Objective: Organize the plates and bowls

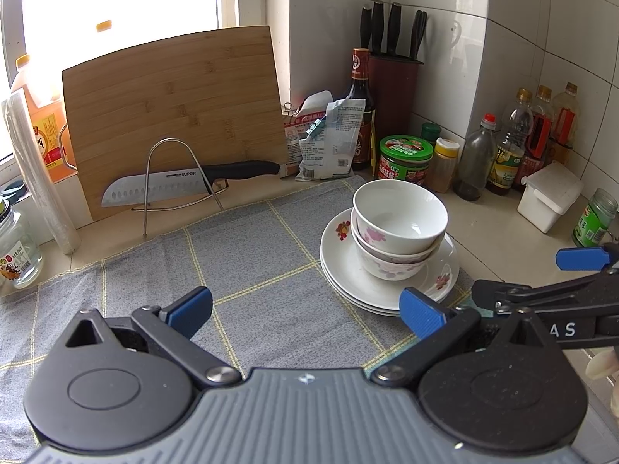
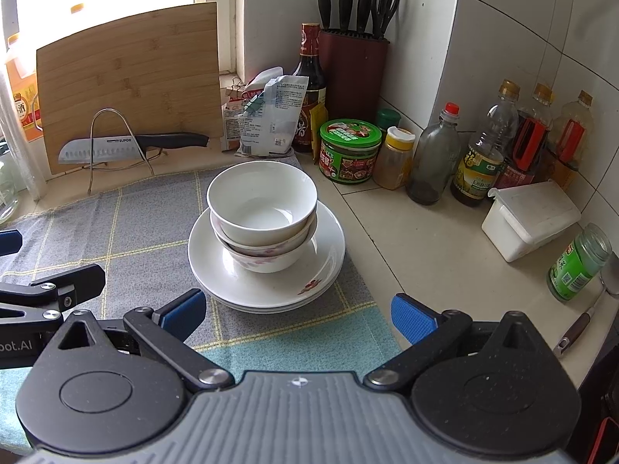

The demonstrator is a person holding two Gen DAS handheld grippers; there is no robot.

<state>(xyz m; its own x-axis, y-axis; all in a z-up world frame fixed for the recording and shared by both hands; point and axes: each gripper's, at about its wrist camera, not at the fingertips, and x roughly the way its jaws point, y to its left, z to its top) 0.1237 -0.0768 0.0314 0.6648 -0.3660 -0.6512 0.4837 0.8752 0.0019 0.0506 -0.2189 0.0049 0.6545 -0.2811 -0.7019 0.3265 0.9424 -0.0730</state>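
Bamboo board (image 1: pixel 174 116): leaning upright against the window sill at far left, held in a wire stand (image 1: pixel 176 178).
Knife (image 1: pixel 185 185): lying crosswise in that stand, blade to the left, black handle to the right.
Cloth (image 1: pixel 247 266): grey with yellow checks, spread over the counter, under both tools.
Left gripper (image 1: pixel 305 309): hovering low above the cloth, blue pads spread wide, nothing between them.
Plates (image 2: pixel 267 290): white, stacked flat on the cloth's right part, floral marks on the rim.
Bowls (image 2: pixel 263 208): two, nested, seated in the middle of the top plate; upper one plain white inside, lower one flower-patterned.
Right gripper (image 2: pixel 298 311): just short of the plate stack, pads wide apart, holding nothing, near edge of the plates between the pads.
Green-lidded jar (image 2: pixel 350 150): behind the stack, beside sauce bottles along the tiled wall.
White box (image 2: pixel 530 220): on bare counter, far right.
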